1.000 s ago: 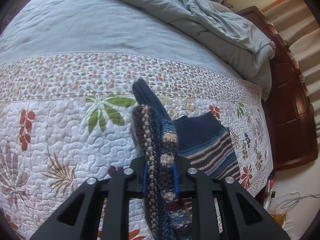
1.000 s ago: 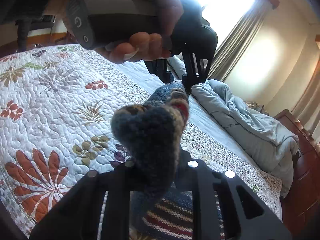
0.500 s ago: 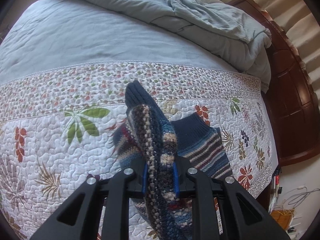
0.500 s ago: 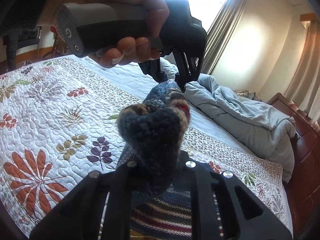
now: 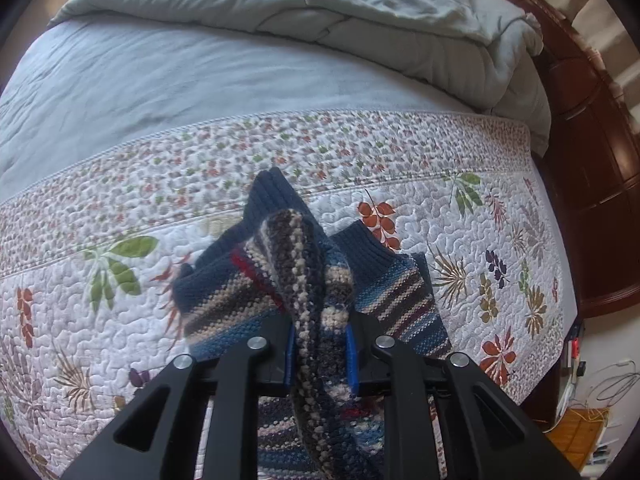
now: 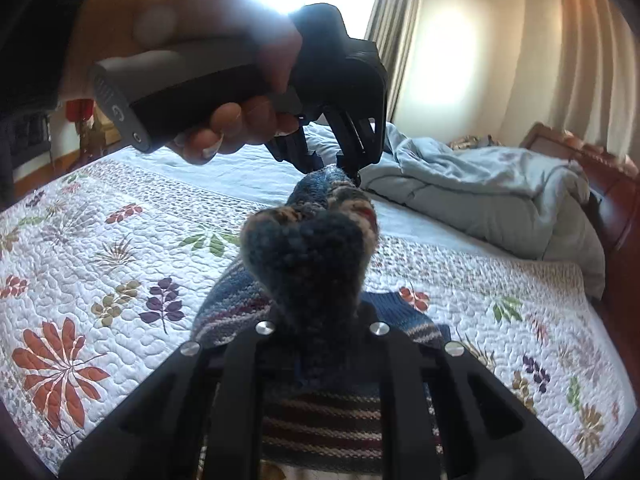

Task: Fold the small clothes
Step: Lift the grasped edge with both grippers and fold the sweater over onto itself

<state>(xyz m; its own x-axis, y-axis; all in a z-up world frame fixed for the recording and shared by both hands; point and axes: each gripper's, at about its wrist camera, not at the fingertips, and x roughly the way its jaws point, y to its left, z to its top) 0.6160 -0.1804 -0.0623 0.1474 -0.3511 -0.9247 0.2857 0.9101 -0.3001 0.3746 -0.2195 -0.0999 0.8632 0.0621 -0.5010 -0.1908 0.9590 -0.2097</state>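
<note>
The quilted floral bedspread [image 5: 100, 312] covers the near part of the bed, with a pale blue sheet [image 5: 200, 80] beyond it and a rumpled grey-blue comforter [image 5: 400, 12] bunched toward the dark wooden headboard [image 5: 580, 200]. The striped knit garment [image 5: 400, 300] lies partly on the bedspread, its navy ribbed edge away from the grippers, while a raised fold of it is lifted clear of the surface. The left gripper [image 5: 320, 356] is closed nearly all the way, a thick ridge of the knit pinched between its blue pads [image 5: 289, 356]. The right gripper [image 6: 320, 328] is likewise clamped on a bunched wad of the same cloth, its fingertips hidden by the wool.

The biggest risk is probably the fold landing crooked: both grips hold bunched cloth, not a flat edge, so the layers could twist as they come down. The loose lower half may also drag and wrinkle across the bedspread. Lastly, bulky knit could slip from either pinch if pulled taut.
</note>
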